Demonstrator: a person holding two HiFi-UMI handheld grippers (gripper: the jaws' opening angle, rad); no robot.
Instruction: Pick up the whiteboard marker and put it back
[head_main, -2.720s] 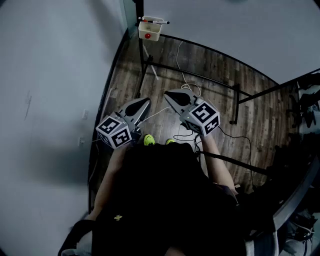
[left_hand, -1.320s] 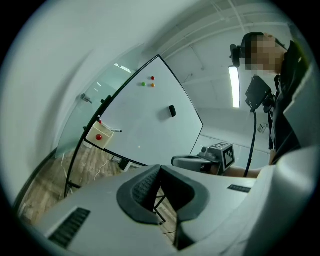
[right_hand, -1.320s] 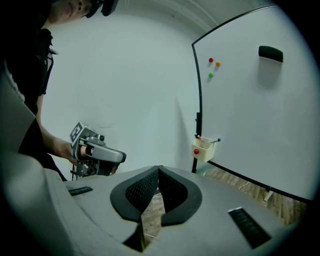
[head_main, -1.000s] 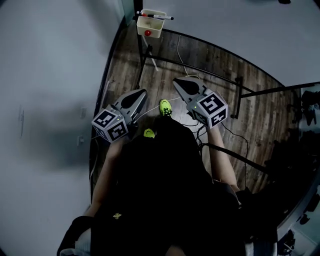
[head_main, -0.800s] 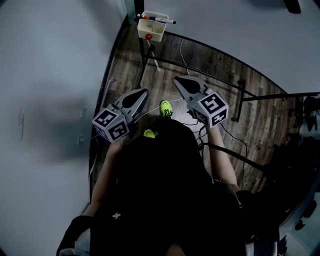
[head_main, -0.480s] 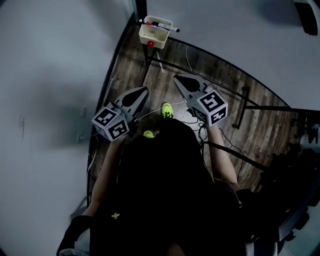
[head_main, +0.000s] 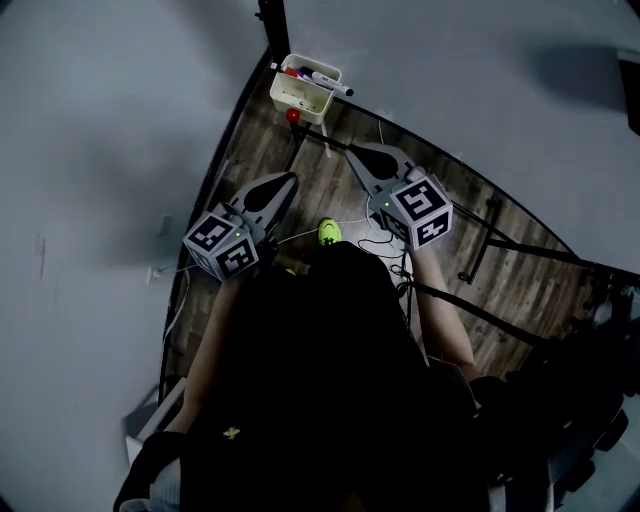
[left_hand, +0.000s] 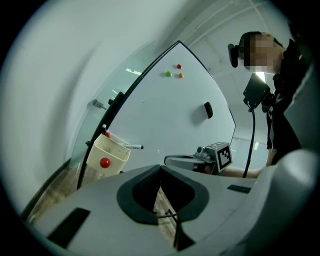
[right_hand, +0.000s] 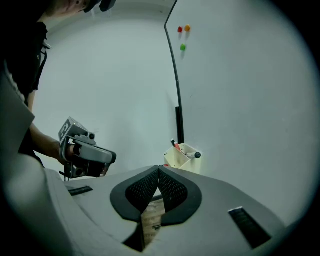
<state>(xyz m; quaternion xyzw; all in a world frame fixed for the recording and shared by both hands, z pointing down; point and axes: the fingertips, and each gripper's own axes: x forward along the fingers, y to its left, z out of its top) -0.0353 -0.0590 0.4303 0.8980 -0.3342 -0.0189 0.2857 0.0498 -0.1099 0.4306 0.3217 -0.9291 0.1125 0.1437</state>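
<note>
A cream marker holder (head_main: 303, 90) hangs at the whiteboard's lower corner, with a red magnet (head_main: 293, 115) on its front. A black-capped whiteboard marker (head_main: 328, 80) lies across its top beside other pens. The holder (left_hand: 108, 156) and the marker (left_hand: 131, 146) also show in the left gripper view, and the holder (right_hand: 182, 159) shows ahead in the right gripper view. My left gripper (head_main: 289, 181) and right gripper (head_main: 351, 150) both point towards it, short of it. Both are shut with nothing between the jaws.
The whiteboard (left_hand: 175, 115) carries small coloured magnets (left_hand: 173, 72) and a black eraser (left_hand: 208, 110). Its black stand legs (head_main: 480, 245) and loose cables (head_main: 385, 245) lie on the wooden floor. A person's yellow-green shoe (head_main: 328, 232) is below the grippers. A grey wall (head_main: 90, 150) is at left.
Both grippers have moved forward towards the whiteboard, and the marker holder now sits nearer to them in the head view. The jaws have stayed shut.
</note>
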